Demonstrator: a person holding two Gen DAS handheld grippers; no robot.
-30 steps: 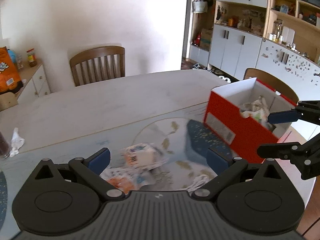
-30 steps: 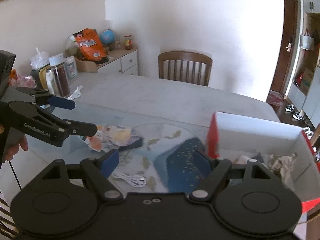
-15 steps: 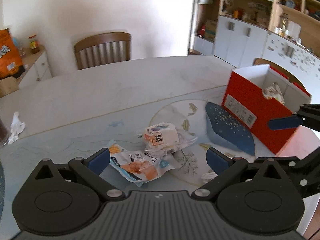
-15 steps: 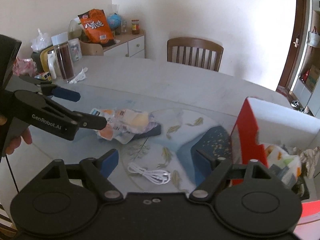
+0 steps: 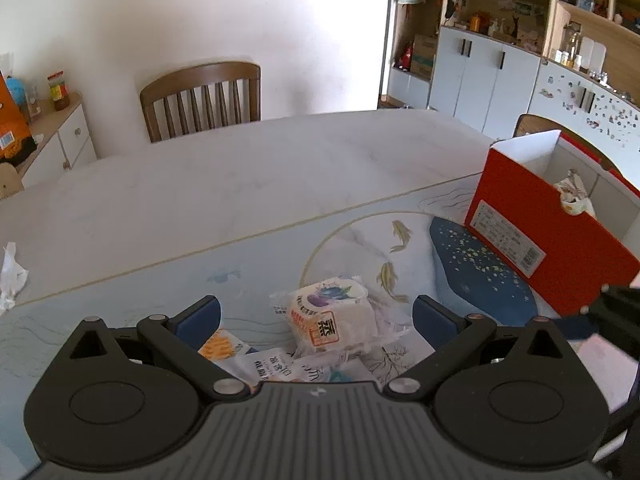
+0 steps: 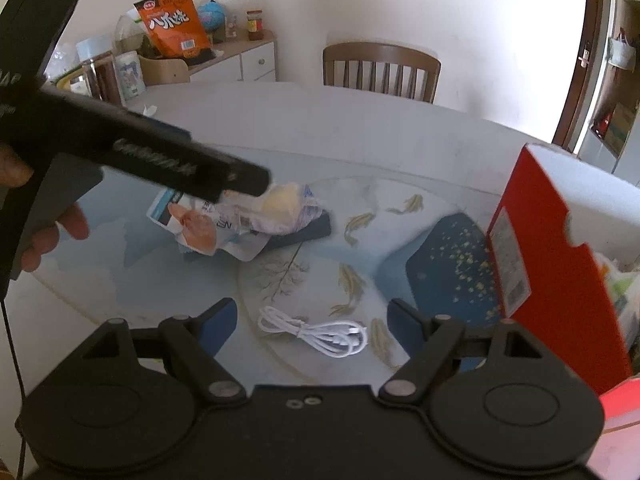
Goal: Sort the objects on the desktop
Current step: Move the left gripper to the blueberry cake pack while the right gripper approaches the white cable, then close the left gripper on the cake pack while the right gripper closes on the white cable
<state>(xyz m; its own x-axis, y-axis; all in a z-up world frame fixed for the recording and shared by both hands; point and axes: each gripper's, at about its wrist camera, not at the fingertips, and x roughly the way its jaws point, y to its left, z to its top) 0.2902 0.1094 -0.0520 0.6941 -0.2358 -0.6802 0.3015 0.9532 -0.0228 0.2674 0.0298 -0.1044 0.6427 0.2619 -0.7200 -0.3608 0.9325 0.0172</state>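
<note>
closer now than half a second back: left gripper (image 5: 316, 316) has come in low over the snack pile, its jaws spread wide and holding nothing, the wrapped bun packet (image 5: 330, 316) sitting between the two blue pads without touching either. bun packet rests on top of a flat snack pouch (image 5: 276, 364) with orange print; both lie on the printed table mat (image 5: 120, 312). from the right wrist view the pile sits just beyond the left gripper's finger, and a dark flat object (image 6: 304, 232) pokes out from under it — cannot tell what it is.

right gripper (image 6: 312, 320) also released, jaws apart, hovering above a coiled white cable (image 6: 316, 332) that lies on the mat between its pads, not gripped.

red box (image 5: 552, 236) stands open at the right side of the mat, well apart from the pile, crumpled wrappers (image 5: 572, 196) already inside. wooden chair (image 5: 200, 96) at the far edge of the table (image 5: 224, 184).
</note>
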